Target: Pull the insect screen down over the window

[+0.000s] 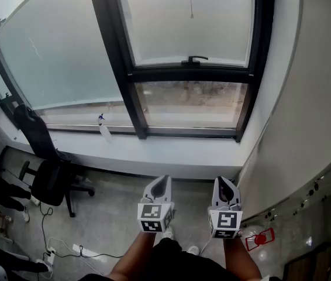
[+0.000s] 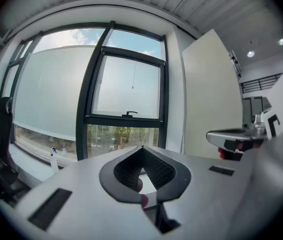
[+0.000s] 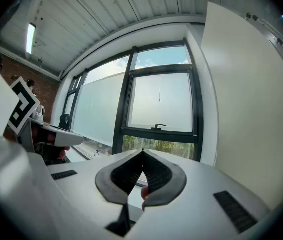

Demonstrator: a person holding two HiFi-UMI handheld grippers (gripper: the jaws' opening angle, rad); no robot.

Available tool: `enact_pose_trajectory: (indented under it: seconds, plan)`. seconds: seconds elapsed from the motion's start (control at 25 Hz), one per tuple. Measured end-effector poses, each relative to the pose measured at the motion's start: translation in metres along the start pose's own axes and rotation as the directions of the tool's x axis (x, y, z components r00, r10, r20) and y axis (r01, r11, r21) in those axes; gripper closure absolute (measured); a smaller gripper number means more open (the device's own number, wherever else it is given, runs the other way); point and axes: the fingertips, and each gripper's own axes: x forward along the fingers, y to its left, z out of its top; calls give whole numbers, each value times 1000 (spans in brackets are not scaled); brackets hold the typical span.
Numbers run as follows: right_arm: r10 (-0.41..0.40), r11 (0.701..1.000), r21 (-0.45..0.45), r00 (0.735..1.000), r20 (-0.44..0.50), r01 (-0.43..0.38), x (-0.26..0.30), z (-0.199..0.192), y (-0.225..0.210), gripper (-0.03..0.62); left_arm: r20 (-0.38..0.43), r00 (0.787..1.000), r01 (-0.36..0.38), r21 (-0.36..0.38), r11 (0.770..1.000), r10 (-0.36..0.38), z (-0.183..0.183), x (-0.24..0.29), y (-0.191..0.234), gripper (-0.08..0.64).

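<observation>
Both grippers were held low and well back from the window, with floor and sill between. The left gripper was seen shut, its fingers pressed tip to tip with nothing between them. The right gripper was the same: fingers closed together and empty. The insect screen itself could not be made out. It was judged to be rolled up at the head of the right-hand sash, since a thin pull cord was seen hanging from there. The cord lay ahead of and well above both sets of fingers, its free end stopping short above the handle on the cross bar. Its long axis ran vertical. Both pairs of fingers close sideways, so no wrist roll was judged necessary to take it. In the head view the cord fell roughly midway between the two grippers, so neither hand was clearly nearer. In the right gripper view it sat slightly right of the fingertips; in the left gripper view, slightly left. The next move was judged to turn on closing the gap forward and up, with one gripper opened first.
</observation>
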Motion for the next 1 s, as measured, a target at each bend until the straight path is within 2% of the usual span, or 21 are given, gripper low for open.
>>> enact_pose_trajectory:
  seconds: [0.36, 1.0]
  plan:
    - [-2, 1000, 3, 1000, -6, 2, 8, -4, -4, 589, -7, 1000, -6, 48, 999, 7, -5, 6, -4, 561]
    - [14, 1000, 3, 1000, -13, -14, 18, -6, -3, 589, -12, 1000, -13, 49, 999, 13, -6, 14, -2, 561]
